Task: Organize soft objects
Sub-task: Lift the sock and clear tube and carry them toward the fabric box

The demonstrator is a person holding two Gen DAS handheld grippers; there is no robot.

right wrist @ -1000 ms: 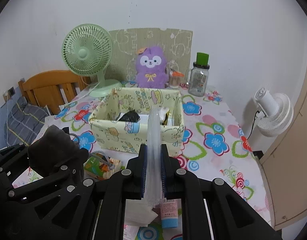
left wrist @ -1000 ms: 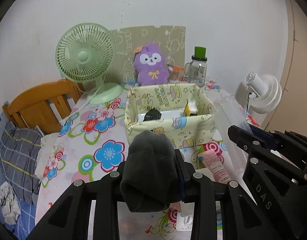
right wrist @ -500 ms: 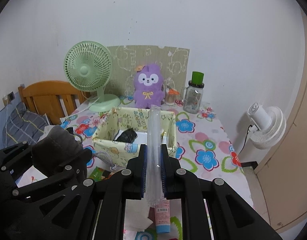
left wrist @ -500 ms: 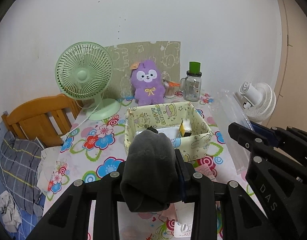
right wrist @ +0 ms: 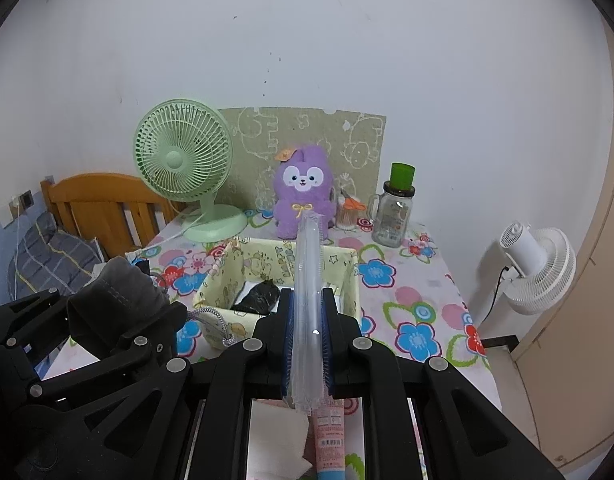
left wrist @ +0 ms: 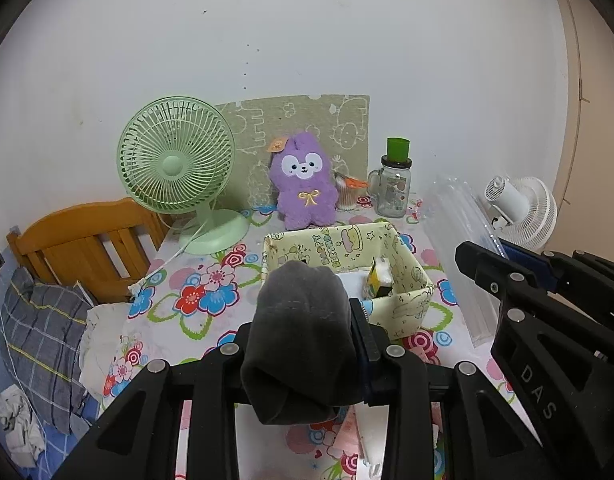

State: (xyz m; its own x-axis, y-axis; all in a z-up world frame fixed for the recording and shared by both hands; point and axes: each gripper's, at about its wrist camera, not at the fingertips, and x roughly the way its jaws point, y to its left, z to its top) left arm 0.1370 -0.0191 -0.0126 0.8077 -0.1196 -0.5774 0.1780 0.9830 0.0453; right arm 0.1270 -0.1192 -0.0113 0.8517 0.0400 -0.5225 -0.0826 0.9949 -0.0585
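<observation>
While both grippers hung above the near edge of the table, the left gripper was clamped on a rolled grey sock and the right gripper was pinched shut on a clear plastic bag, held upright, probably to receive the sock; the patterned fabric box sat mid-table

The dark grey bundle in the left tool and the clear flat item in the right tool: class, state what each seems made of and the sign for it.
Dark grey bundle: likely knitted fabric, matt; it bulges softly between the pads and shows a stitched seam, perhaps a sock.
Clear flat item: thin transparent plastic, glossy; the table shows through it and it catches a highlight, possibly a zip bag.
</observation>
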